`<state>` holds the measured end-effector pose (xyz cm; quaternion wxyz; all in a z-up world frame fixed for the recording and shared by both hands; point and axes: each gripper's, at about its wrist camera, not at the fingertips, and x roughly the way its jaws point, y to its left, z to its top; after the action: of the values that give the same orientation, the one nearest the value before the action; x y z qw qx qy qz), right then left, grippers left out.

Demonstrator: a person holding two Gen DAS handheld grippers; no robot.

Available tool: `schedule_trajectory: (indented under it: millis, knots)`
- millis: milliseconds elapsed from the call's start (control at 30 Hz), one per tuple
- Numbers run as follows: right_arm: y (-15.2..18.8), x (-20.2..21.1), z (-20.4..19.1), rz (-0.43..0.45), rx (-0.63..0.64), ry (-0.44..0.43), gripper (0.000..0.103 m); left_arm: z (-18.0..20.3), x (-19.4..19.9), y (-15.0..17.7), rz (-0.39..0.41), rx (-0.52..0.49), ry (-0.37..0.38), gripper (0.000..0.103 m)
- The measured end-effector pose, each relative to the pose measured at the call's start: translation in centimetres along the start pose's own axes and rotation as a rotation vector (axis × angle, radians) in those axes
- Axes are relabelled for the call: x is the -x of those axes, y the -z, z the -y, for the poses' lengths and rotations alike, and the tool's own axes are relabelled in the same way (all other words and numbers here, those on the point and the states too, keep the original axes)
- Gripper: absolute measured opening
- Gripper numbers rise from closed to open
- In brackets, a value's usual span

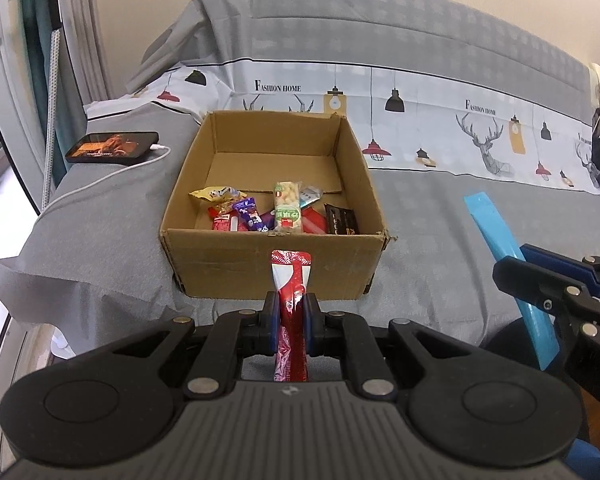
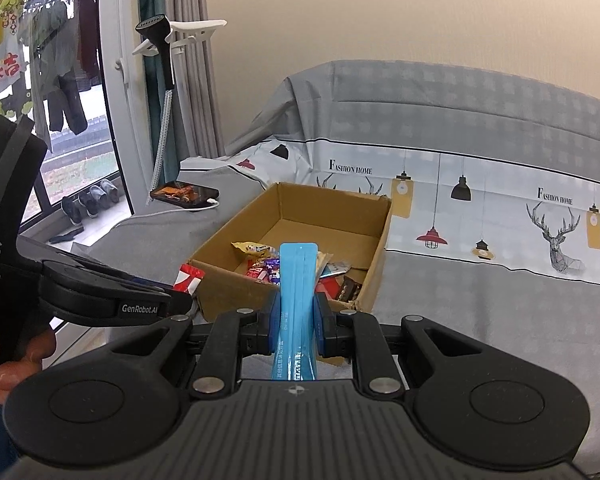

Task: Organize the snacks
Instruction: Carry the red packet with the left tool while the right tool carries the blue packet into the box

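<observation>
Two grippers: each is pinching one long snack packet, both hovering just before an open box.
Left gripper: its jaws are pressing together on a red packet, which is standing upright and pointing at the box's near wall.
Right gripper: its jaws are clamping a blue packet, which is rising upright with its tip over the box's near corner.
Box: brown cardboard, flaps open, sitting on a sofa draped in grey cloth.
Snacks in box: several small packets are lying along the near wall, among them a yellow one, a purple one, a clear bar and a dark one.
Phone: lying on the sofa arm, left of the box and apart from it, screen glowing, white cable trailing from it.
</observation>
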<state>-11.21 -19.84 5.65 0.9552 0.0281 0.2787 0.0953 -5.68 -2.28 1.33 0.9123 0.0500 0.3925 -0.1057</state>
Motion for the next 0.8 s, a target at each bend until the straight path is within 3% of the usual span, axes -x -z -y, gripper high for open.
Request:
schedule_trajectory:
  millis: [467,800]
  knots:
    - [-0.8,-1.5,0.3,-0.021,-0.002,0.024,0.018,-1.5,-1.1,-1.3,-0.001,0.022,0.014,0.013]
    - [-3.4,-4.6,0.5,-0.018,0.005,0.043,0.019,-3.8,-2.8,-5.7,0.038,0.041,0.016,0.013]
